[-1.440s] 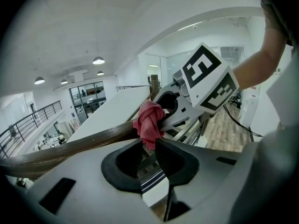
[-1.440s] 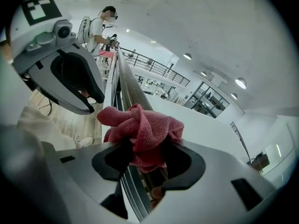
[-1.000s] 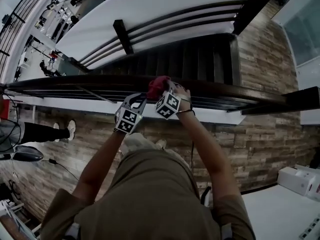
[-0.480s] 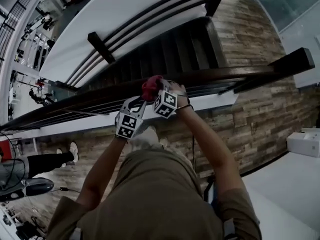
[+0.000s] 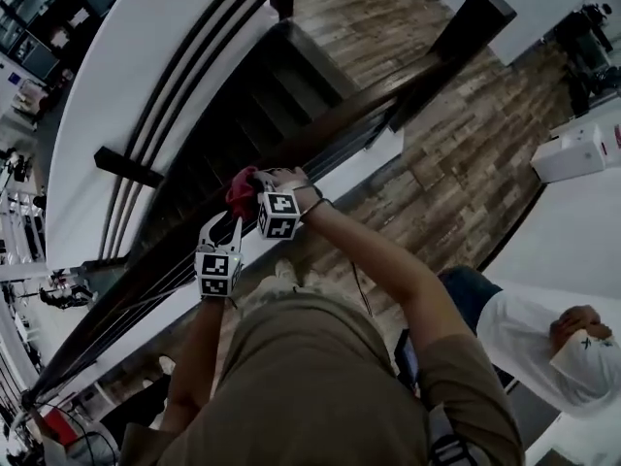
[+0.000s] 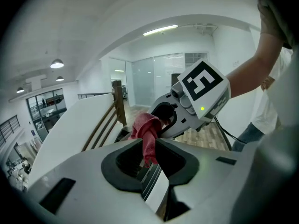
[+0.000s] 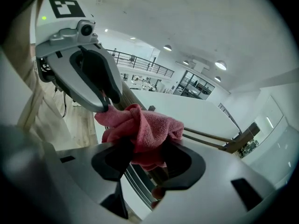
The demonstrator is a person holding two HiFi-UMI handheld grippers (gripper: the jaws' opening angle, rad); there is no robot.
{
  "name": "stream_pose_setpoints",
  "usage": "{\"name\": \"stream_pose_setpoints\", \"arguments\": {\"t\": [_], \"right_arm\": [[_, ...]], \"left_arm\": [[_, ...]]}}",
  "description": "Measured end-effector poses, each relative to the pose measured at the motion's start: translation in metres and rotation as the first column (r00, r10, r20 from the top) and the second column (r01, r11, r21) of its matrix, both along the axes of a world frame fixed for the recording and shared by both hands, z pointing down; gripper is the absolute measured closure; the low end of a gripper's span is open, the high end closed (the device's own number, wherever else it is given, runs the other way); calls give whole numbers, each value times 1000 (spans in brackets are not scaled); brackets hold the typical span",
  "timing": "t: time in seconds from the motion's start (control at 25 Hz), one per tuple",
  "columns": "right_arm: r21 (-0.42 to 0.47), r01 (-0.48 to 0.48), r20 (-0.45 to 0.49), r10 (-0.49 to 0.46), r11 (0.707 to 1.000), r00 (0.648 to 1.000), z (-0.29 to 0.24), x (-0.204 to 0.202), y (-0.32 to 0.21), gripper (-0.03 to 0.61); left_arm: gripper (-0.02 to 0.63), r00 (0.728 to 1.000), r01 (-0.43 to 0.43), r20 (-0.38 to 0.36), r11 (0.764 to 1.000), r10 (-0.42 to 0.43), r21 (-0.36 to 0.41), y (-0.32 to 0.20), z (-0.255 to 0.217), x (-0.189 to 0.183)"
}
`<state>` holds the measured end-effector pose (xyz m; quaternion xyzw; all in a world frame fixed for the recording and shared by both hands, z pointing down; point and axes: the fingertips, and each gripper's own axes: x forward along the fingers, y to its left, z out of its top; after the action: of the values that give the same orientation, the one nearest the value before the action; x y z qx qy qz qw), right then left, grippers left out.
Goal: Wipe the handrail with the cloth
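A dark wooden handrail (image 5: 388, 85) runs diagonally from lower left to upper right in the head view. A red cloth (image 5: 241, 190) lies bunched on top of it. My right gripper (image 5: 254, 186) is shut on the bunched cloth (image 7: 145, 125), pressing it on the rail. My left gripper (image 5: 233, 225) sits just below and left, its tips pinched on a hanging end of the cloth (image 6: 148, 139). In the right gripper view the left gripper (image 7: 108, 107) meets the cloth's left edge. The rail under the cloth is hidden.
Thin metal rails (image 6: 152, 178) run under the handrail. Beyond it dark stairs (image 5: 291, 76) drop away, with a second railing (image 5: 165, 76) on the far side. A square newel post (image 5: 475, 17) ends the rail at upper right. A person in white (image 5: 543, 343) and a white box (image 5: 572, 153) are at right.
Both grippers have moved along the handrail with the cloth between them. My head has turned, so the rail now runs diagonally, and a person in white has come into view.
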<state>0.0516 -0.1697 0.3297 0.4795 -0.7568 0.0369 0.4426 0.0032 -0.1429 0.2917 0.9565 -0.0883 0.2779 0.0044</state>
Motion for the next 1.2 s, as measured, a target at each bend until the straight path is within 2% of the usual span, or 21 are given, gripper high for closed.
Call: {"name": "stream_pose_setpoints", "arguments": {"t": [0.32, 0.56, 0.88, 1.2], "right_arm": [[37, -62, -13, 62, 997, 998, 1, 57, 25, 371], [29, -69, -21, 70, 997, 997, 2, 99, 37, 371], [37, 27, -9, -27, 999, 1000, 0, 154, 53, 371], [44, 88, 28, -89, 995, 996, 3, 253, 81, 370]], "left_arm": [[537, 997, -75, -17, 997, 75, -15, 18, 8, 43], [537, 995, -93, -24, 995, 92, -24, 29, 12, 77], [537, 999, -46, -17, 999, 46, -1, 40, 10, 146], [537, 998, 59, 35, 998, -59, 0, 79, 29, 233]]}}
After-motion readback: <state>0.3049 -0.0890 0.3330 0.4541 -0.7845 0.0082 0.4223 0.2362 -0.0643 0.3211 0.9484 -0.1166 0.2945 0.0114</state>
